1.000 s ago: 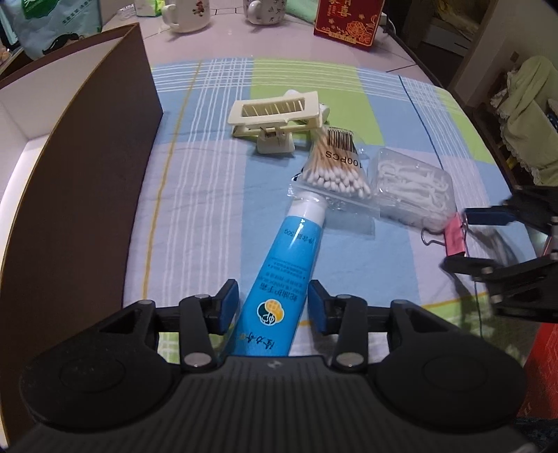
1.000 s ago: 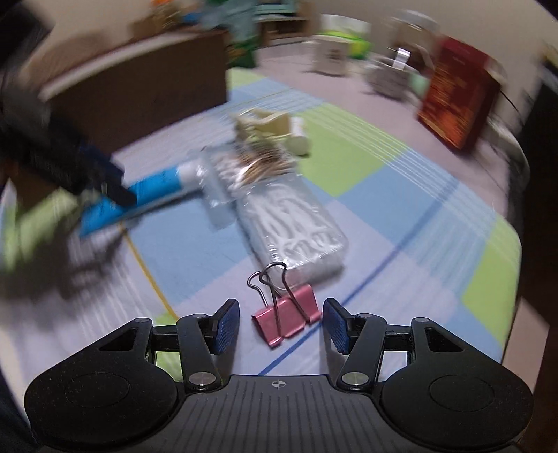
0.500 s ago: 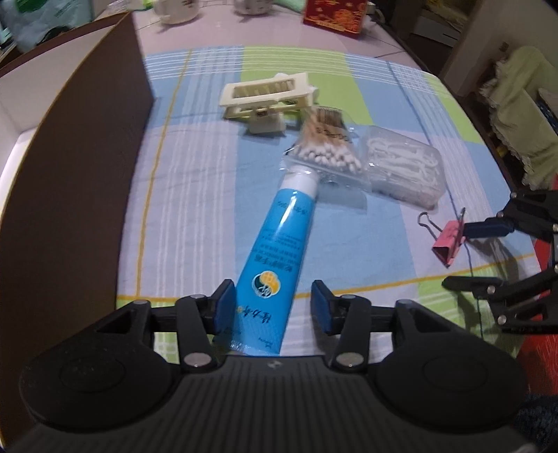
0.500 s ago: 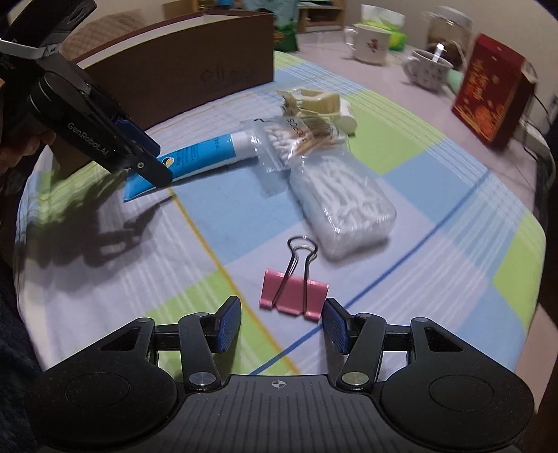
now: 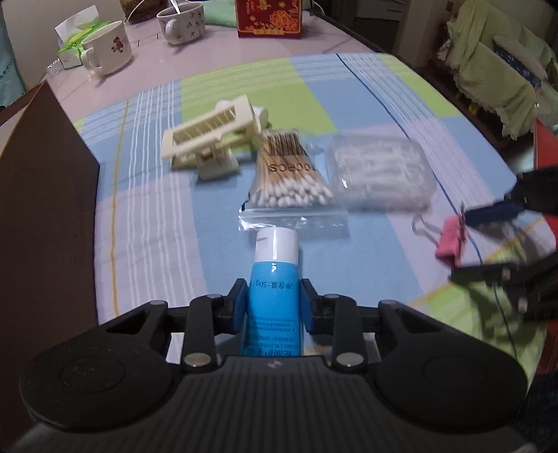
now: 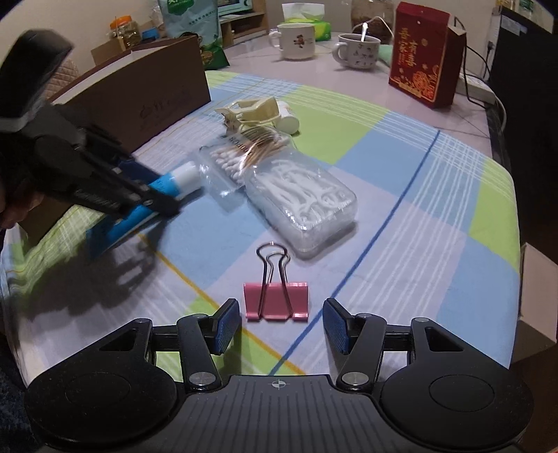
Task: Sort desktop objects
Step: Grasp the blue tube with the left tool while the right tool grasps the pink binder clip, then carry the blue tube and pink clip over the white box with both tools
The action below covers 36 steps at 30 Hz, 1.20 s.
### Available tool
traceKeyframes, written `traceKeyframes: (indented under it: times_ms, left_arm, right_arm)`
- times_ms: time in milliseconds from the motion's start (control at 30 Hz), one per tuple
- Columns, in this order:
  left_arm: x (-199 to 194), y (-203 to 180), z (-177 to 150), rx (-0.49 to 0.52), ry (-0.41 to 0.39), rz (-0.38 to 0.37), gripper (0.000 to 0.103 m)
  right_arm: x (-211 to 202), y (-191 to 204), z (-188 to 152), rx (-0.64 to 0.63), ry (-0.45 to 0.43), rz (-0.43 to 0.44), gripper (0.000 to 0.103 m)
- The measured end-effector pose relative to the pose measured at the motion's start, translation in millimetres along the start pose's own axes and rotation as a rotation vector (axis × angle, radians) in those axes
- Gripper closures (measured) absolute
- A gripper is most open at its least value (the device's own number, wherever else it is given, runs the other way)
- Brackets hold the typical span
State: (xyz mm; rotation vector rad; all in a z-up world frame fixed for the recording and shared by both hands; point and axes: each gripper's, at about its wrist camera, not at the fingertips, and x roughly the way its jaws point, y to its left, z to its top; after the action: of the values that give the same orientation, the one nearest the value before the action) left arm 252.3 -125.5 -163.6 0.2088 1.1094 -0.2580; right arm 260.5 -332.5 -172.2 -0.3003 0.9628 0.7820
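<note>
Left wrist: low over checked cloth [image 5: 216, 195], looks forward along the fingers toward the mugs [image 5: 108, 47] and red box [image 5: 268, 15]; close.
Right wrist: low at the cloth's near edge, faces across toward the brown box [image 6: 157, 87]; close.
Shared: cotton swab bag [image 5: 289, 174] [image 6: 240, 153], floss case [image 5: 380, 174] [image 6: 307, 202], pink binder clip [image 5: 450, 240] [image 6: 277, 301]; each view catches the other gripper.
</note>
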Motion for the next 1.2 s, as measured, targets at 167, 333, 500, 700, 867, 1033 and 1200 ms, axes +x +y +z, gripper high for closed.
traceKeyframes:
  times_ms: [167, 333, 500, 700, 867, 1033, 1200]
  left_arm:
    - [-10, -6, -19, 0.003, 0.024, 0.000, 0.064]
    - [-7, -3, -18, -0.028, 0.001, -0.009, 0.061]
    - [-11, -14, -18, 0.012, 0.011, 0.009, 0.077]
    - [-16, -15, -23, -0.031, 0.020, -0.024, 0.077]
    - [-30, -7, -25, -0.096, -0.005, -0.078, 0.078]
    - [-57, -2, -21, -0.120, -0.071, -0.106, 0.078]
    - [-87, 6, -16, -0.135, -0.139, -0.125, 0.078]
  right_arm:
    - [0, 3, -1, 0.009, -0.013, -0.006, 0.046]
    - [7, 11, 5, -0.043, -0.022, -0.042, 0.046]
    - [11, 17, 2, -0.052, -0.033, -0.065, 0.047]
    - [9, 23, 1, -0.054, -0.030, -0.079, 0.065]
    - [2, 21, 1, 0.037, -0.025, -0.052, 0.065]
    - [-14, 24, 5, 0.091, -0.050, -0.043, 0.065]
    - [-31, 35, 20, 0.107, -0.092, -0.041, 0.065]
